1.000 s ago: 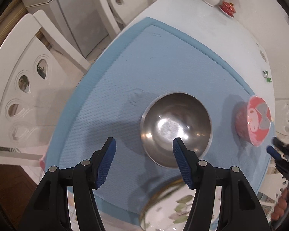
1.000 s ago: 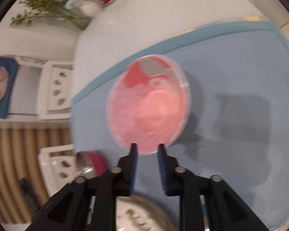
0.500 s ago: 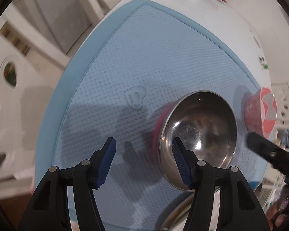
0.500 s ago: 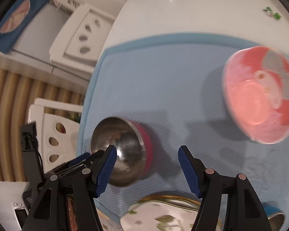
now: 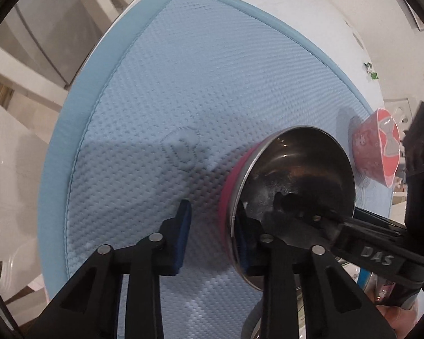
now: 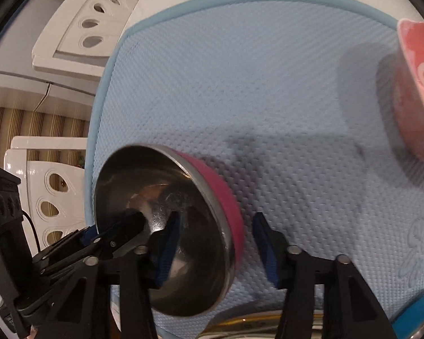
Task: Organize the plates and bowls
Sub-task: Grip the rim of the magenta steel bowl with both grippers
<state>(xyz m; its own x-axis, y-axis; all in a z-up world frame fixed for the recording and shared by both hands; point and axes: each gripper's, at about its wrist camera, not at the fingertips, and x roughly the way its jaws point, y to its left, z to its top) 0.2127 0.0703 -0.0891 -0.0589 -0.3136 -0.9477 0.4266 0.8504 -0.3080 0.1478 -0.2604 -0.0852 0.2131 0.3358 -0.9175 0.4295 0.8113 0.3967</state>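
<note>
**Both tongs on the steel bowl rim, lift not started**

Your left tongs [image 5: 212,237] and right tongs [image 6: 216,250] each straddle the rim of the round steel bowl with the magenta outer wall [image 5: 294,186], from opposite sides: one pad inside, one outside. Both pairs have just been closing. There's still a visible gap at the outer pads, so neither is pinching the wall yet.

The bowl sits on the blue textured mat [image 5: 161,90] at its near edge, on the white desk [image 5: 311,19]. The pink cartoon-print bowl [image 6: 418,90] is well apart, far right.

Step in hand, as I read it: grasping the steel bowl for stacking. Next: finish closing until the pads bite, one pair is probably enough, then lift straight. The thin slick rim may slip.
</note>
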